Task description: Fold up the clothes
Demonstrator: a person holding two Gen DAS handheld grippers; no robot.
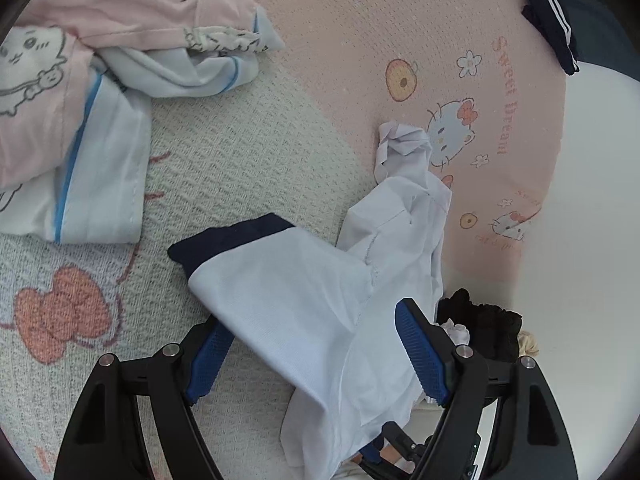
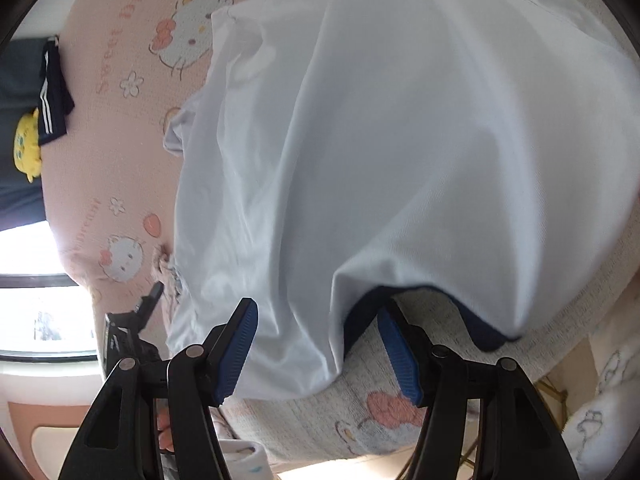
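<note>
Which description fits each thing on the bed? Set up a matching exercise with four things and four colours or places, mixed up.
Things
1. white shirt
2. pink pyjama pile
3. dark striped garment
4. yellow soft toy

Descriptions
A. crumpled at the top left of the left wrist view
B. beside the dark striped garment
C. white stripes, at the far edge of the blanket
D. navy cuff, lying between the open jaws of the left hand-held gripper

Pairs: 1-D, 2-A, 3-C, 4-B

bare blanket (image 1: 248, 168) mid-bed, clothes pile (image 1: 120, 40) blocking beyond, white shirt (image 1: 320, 300) near
</note>
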